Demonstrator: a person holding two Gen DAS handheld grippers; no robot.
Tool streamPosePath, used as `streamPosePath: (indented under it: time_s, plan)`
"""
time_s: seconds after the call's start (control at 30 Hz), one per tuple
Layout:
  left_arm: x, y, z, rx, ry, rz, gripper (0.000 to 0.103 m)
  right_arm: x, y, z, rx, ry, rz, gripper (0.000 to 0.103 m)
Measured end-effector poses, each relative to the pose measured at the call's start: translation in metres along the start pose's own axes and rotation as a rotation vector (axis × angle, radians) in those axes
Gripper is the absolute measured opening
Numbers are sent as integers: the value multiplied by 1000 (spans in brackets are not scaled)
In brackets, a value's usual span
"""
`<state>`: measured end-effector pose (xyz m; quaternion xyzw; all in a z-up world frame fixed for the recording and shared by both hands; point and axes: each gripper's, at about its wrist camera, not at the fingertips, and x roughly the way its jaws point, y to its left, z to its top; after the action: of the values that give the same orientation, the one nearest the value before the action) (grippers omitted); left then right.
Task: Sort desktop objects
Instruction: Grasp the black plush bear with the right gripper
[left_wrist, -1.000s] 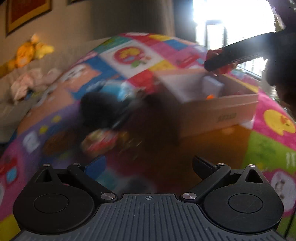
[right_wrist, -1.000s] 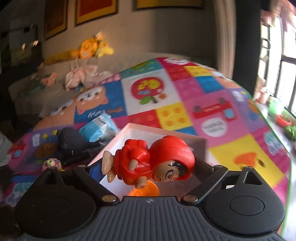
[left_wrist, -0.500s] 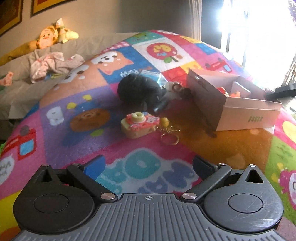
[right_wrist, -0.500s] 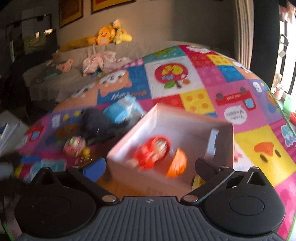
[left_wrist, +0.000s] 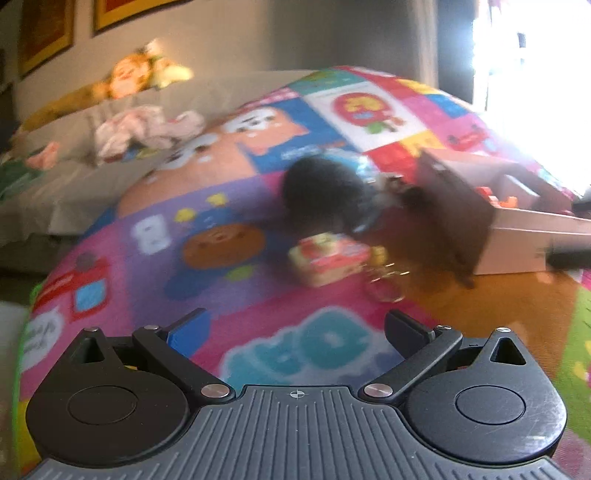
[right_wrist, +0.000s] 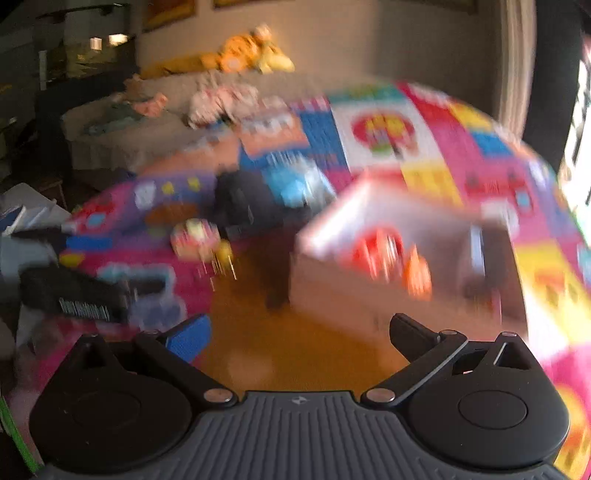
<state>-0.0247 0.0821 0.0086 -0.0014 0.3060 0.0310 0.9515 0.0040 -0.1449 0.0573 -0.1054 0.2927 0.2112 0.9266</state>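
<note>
An open cardboard box stands on the colourful play mat; the red figure and an orange piece lie inside it. The box also shows at the right of the left wrist view. A pink toy camera with a keyring lies on the mat ahead of my left gripper, which is open and empty. My right gripper is open and empty, in front of the box. The toy camera also shows in the right wrist view. Both views are blurred.
A black pouch and a blue packet lie behind the toy camera, left of the box. A sofa with clothes and plush toys runs along the back. A bright window is at the right.
My right gripper has let go of the red figure, which now lies in the box, and pulled back. My left gripper has swung towards the toy camera.
</note>
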Motion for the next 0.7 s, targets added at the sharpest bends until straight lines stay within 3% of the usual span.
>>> streamPosePath:
  time_s: [0.13, 0.23, 0.4, 0.43, 0.47, 0.5, 0.6, 0.7]
  plan:
    - [-1, 13, -4, -72, 4, -7, 103, 23, 24, 58, -98, -68, 77, 103]
    - [-2, 13, -6, -70, -1, -11, 103, 69, 40, 100, -94, -23, 108, 103]
    - [-1, 16, -7, -85, 0, -10, 103, 168, 60, 135, -47, 106, 44, 101]
    - [0, 18, -7, -101, -2, -13, 103, 185, 61, 136, -40, 143, 32, 91]
    - [-1, 20, -7, -114, -3, -17, 103, 196, 61, 134, -39, 173, 26, 73]
    - [-1, 21, -7, -122, -2, -23, 103, 208, 62, 133, -43, 226, 37, 70]
    - [0, 23, -7, -128, 0, -45, 103, 191, 57, 133, -22, 209, 49, 67]
    - [0, 22, -8, -125, 1, -53, 103, 125, 42, 133, -13, 84, 96, 67]
